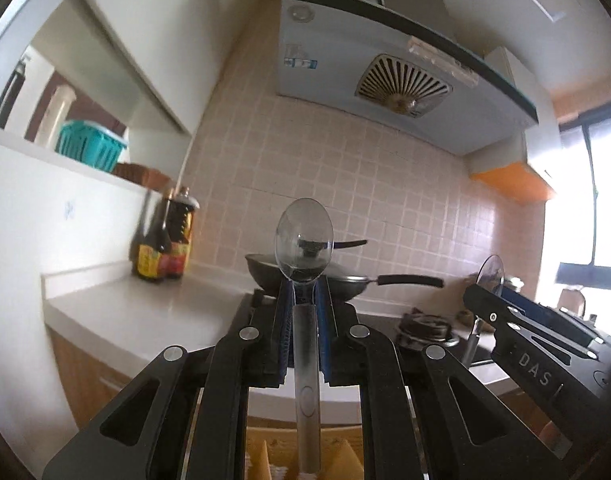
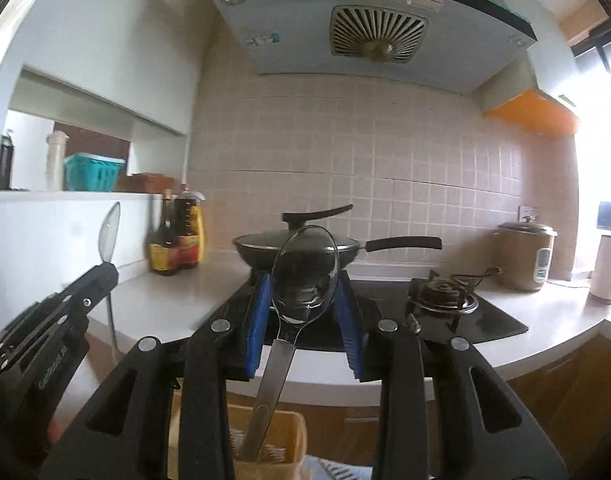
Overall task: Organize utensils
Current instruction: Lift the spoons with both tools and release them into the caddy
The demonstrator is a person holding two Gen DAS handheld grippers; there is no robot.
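both grippers' fingers are clamped on long steel spoons — the right spoon sits skewed, so it could twist loose above the yellow utensil holder.

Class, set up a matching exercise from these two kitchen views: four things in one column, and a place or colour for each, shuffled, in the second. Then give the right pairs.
Column one:
1. basket
2. frying pan
3. sauce bottles
4. rice cooker

Column two:
A. on the counter right of the free burner
B. turquoise, on the ledge at left
C. on the hob, lid on
D. on the counter under the ledge, left of the hob

Pairs: 1-B, 2-C, 3-D, 4-A
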